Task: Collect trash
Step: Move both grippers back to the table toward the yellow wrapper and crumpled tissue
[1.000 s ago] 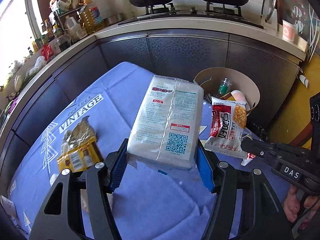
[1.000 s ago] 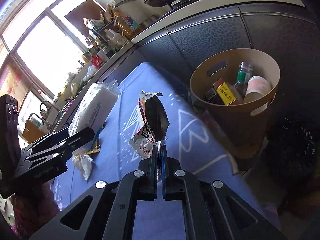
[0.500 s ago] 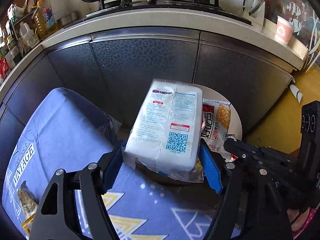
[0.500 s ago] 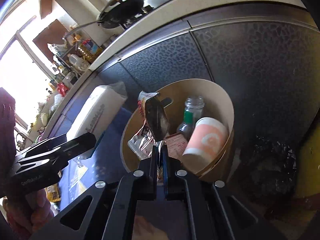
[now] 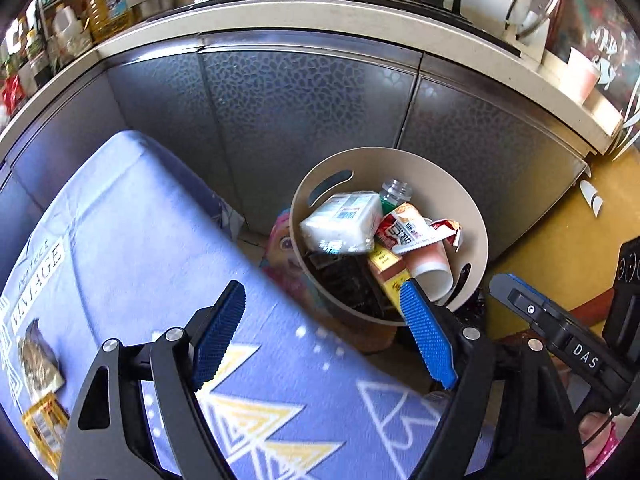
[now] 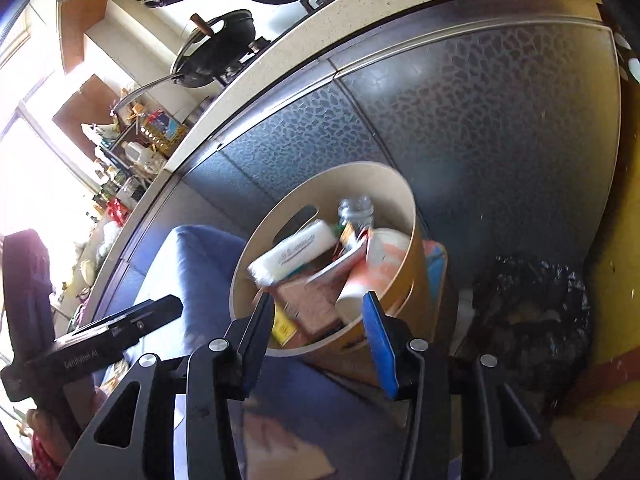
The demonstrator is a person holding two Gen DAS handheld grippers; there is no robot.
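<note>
The round beige bin (image 5: 452,200) stands on the floor past the table's edge. In it lie a white packet (image 5: 344,220), a red-and-white snack wrapper (image 5: 408,228), a paper cup (image 5: 430,268), a glass bottle (image 5: 394,192) and a yellow box (image 5: 386,268). My left gripper (image 5: 320,288) hangs above the table's edge near the bin, jaws opening, nothing between them. My right gripper (image 6: 318,296) hovers just before the bin (image 6: 380,192), jaws opening and empty. The white packet (image 6: 296,250) looks blurred in the right wrist view.
The table has a blue cloth (image 5: 140,240), with two wrappers (image 5: 38,360) at its left end. Grey cabinet doors (image 5: 300,120) under a stove counter stand close behind the bin. A pink item (image 5: 284,256) is beside the bin, and a black bag (image 6: 532,304) lies to its right.
Both grippers moved from over the table to the bin and opened. The white packet left the left gripper and the snack wrapper left the right; both now lie in the bin.
</note>
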